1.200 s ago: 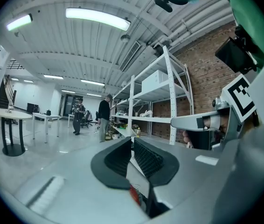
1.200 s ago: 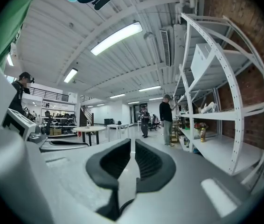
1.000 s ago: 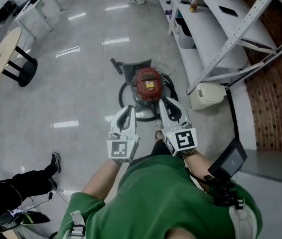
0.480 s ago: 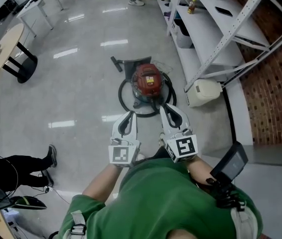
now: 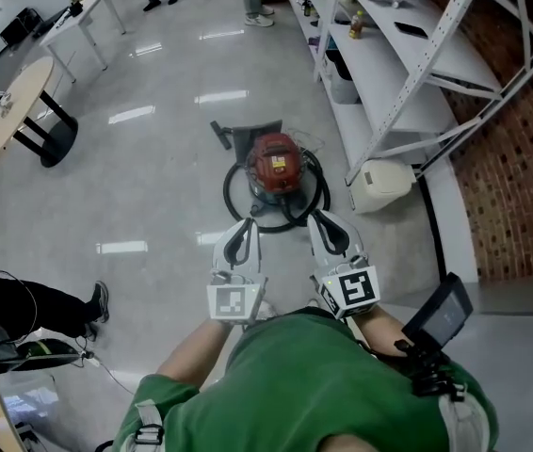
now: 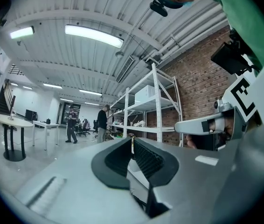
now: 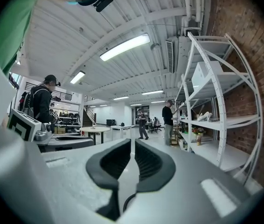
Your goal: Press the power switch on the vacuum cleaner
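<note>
The vacuum cleaner (image 5: 276, 162), a round canister with a red top, stands on the glossy floor with its black hose (image 5: 236, 192) looped around it and a dark nozzle (image 5: 232, 132) behind it. My left gripper (image 5: 247, 222) hovers shut and holds nothing, a little short of the canister on its near left. My right gripper (image 5: 320, 217) is shut and empty too, by the hose at the near right. Neither touches the vacuum. Both gripper views look level into the room, so the left gripper (image 6: 132, 141) and right gripper (image 7: 133, 143) show only their shut jaws, not the vacuum.
A white metal shelving rack (image 5: 394, 69) runs along the right in front of a brick wall. A white box-like appliance (image 5: 380, 183) sits on the floor at its foot. A round table (image 5: 10, 107) stands far left. A seated person's leg and shoe (image 5: 103, 304) lie at left.
Both grippers have drawn back from the vacuum toward my body. The right gripper's tips were at the canister's edge a second ago and now stand clear of it.
</note>
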